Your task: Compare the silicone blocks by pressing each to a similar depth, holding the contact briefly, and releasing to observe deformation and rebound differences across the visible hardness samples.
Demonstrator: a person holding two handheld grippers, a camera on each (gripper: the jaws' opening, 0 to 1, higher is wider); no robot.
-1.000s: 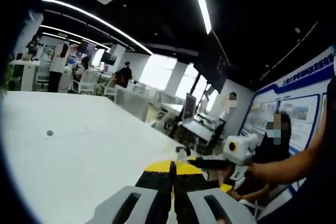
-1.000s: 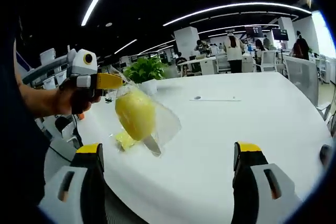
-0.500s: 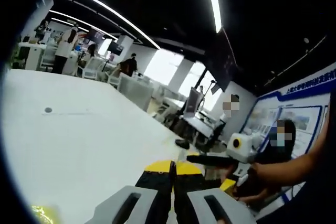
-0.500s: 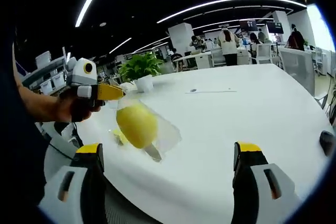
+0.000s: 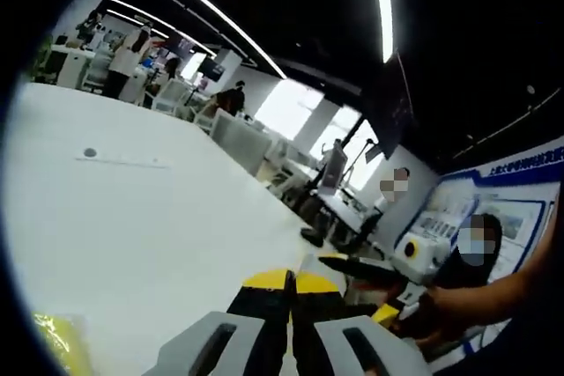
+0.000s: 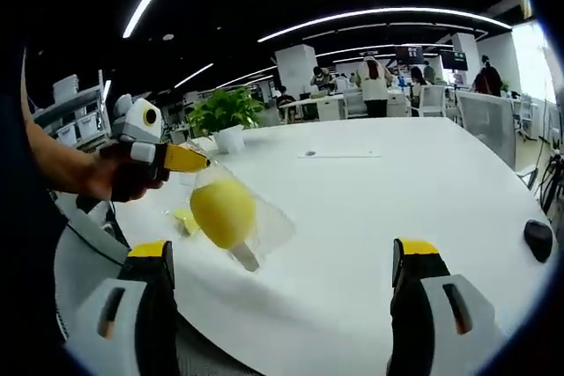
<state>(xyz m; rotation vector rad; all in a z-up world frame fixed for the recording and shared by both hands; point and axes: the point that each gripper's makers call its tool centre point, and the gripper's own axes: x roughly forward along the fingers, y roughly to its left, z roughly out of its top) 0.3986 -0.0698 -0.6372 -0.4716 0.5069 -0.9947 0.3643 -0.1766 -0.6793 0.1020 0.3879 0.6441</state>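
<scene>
- In the right gripper view, the left gripper (image 6: 189,159) holds a clear bag (image 6: 251,222) by its top, with a yellow block (image 6: 222,211) hanging inside it above the white table (image 6: 379,209). Its jaws are together, clamped on the bag's upper edge.
- Over the last second the bag has sunk a little lower and nearer the table, and the potted plant (image 6: 227,116) now stands higher above it in the picture; part of that shift is the camera's own.
- A second yellow piece (image 6: 183,220) lies flat on the table just beside the hanging bag, on the side away from the plant. In the left gripper view a yellow piece (image 5: 62,341) has come into sight on the table at the lower edge, where a second ago there was bare white.
- The right gripper (image 6: 282,261) hangs with jaws wide apart and nothing between them, well short of the bag.
- My reading: the block is still bagged and off the table, so no pressing has begun. It likely has to be set down or freed first.
</scene>
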